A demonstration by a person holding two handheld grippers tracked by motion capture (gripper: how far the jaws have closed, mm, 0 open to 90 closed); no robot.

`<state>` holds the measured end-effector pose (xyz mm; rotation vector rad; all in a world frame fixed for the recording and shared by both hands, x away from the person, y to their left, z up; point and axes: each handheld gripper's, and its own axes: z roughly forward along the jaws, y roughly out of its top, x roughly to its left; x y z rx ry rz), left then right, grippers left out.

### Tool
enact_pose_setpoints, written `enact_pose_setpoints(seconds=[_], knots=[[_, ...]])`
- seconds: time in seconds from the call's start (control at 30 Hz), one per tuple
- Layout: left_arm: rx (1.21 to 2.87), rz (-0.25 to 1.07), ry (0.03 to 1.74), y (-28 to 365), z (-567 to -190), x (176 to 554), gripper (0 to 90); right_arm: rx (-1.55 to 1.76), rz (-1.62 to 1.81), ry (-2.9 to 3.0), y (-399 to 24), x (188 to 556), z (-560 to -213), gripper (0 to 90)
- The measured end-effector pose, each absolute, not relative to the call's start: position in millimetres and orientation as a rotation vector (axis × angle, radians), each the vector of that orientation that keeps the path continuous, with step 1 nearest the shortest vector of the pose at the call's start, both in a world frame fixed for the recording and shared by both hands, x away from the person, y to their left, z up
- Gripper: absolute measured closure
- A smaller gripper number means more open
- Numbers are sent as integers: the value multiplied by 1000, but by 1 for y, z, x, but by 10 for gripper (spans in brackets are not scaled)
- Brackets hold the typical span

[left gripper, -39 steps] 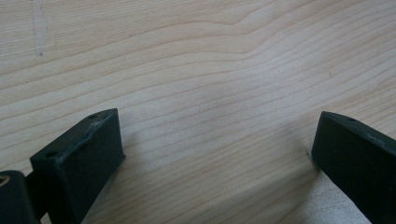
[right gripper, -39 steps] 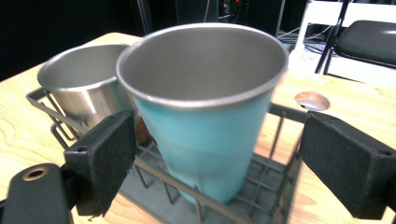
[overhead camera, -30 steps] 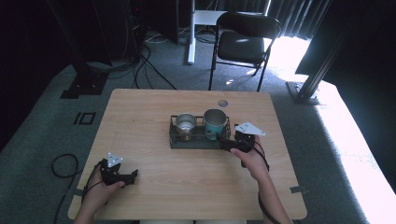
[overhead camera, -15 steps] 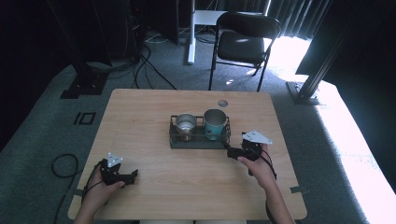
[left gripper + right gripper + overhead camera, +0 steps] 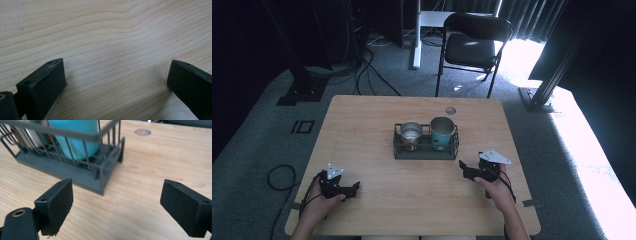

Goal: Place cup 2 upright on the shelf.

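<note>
Jaws on my right gripper point(image 5: 117, 205) stand wide apart with nothing between them, hovering just off the table point(image 5: 362, 130) beside the near right corner of the wire rack point(image 5: 75, 173). I see it in the high view too, near the rack's right end but not touching it. My left gripper point(image 5: 115, 85) is also spread wide and holds nothing; its jaws sit low over bare wood at the near left part of the table, well apart from the rack.

I find the rack, dark grey with thin upright bars, at the middle of the table. A teal cup point(image 5: 442, 132) stands upright in its right half, and a shiny metal cup point(image 5: 411, 134) stands upright in its left half. Beyond the rack a small round cap point(image 5: 450, 110) is set in the tabletop. I can read no writing or labels on the cups or rack.
</note>
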<state>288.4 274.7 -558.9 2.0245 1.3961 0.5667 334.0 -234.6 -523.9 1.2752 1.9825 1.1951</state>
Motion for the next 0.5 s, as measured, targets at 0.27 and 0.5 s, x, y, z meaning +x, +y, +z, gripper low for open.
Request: enact_pose_setpoints(seconds=[0.27, 0.5], knots=[[2024, 567, 1396, 275, -559, 288, 27, 1326, 1140, 1992, -251, 324, -538, 110], [2025, 567, 1396, 275, -559, 288, 27, 1367, 1084, 2002, -264, 314, -546, 109]])
